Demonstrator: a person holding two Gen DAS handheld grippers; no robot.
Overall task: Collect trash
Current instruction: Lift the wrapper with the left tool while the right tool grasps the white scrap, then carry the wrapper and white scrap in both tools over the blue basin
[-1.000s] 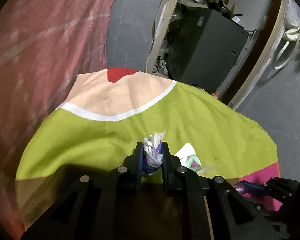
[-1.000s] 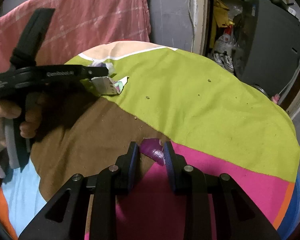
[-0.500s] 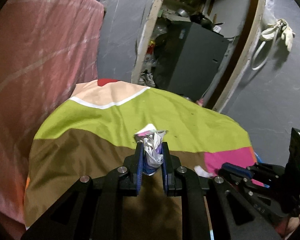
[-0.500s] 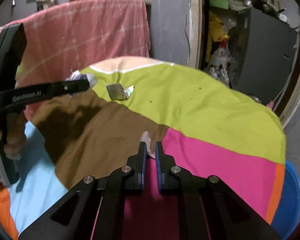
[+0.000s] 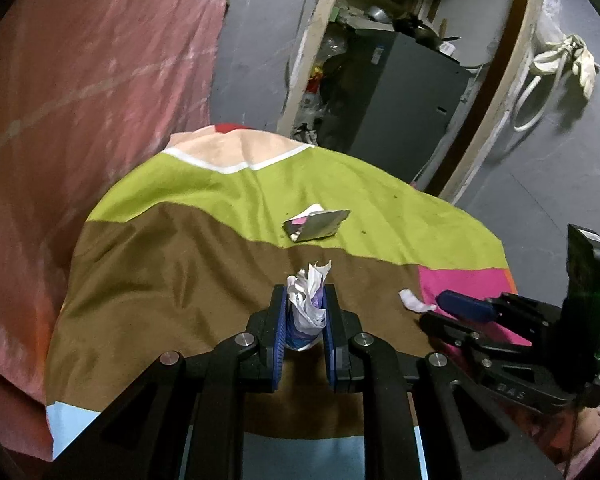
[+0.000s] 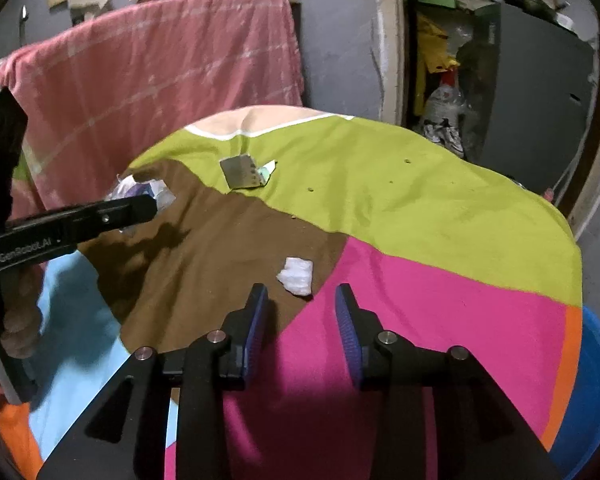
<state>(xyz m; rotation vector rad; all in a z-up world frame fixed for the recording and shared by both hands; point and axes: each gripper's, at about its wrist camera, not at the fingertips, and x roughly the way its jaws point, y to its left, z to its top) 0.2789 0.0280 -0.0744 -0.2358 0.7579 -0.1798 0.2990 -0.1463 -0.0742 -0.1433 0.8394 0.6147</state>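
Left gripper point(image 5: 306, 312) pinches crinkled wrapper point(image 5: 309, 308); right gripper point(image 6: 302, 312) opening, empty, behind white paper wad point(image 6: 296, 275) on cloth point(image 6: 400, 208)

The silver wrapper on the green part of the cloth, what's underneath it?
Under the silver wrapper a scrap of white and pink paper pokes out at one edge, on the colourful cloth. How far it extends beneath is hidden.

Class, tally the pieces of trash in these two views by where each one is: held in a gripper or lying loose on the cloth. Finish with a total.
Held in a gripper: 1, the crumpled wrapper in the left gripper.
Loose on the cloth: 2, the foil packet and the white scrap.
Total: 3
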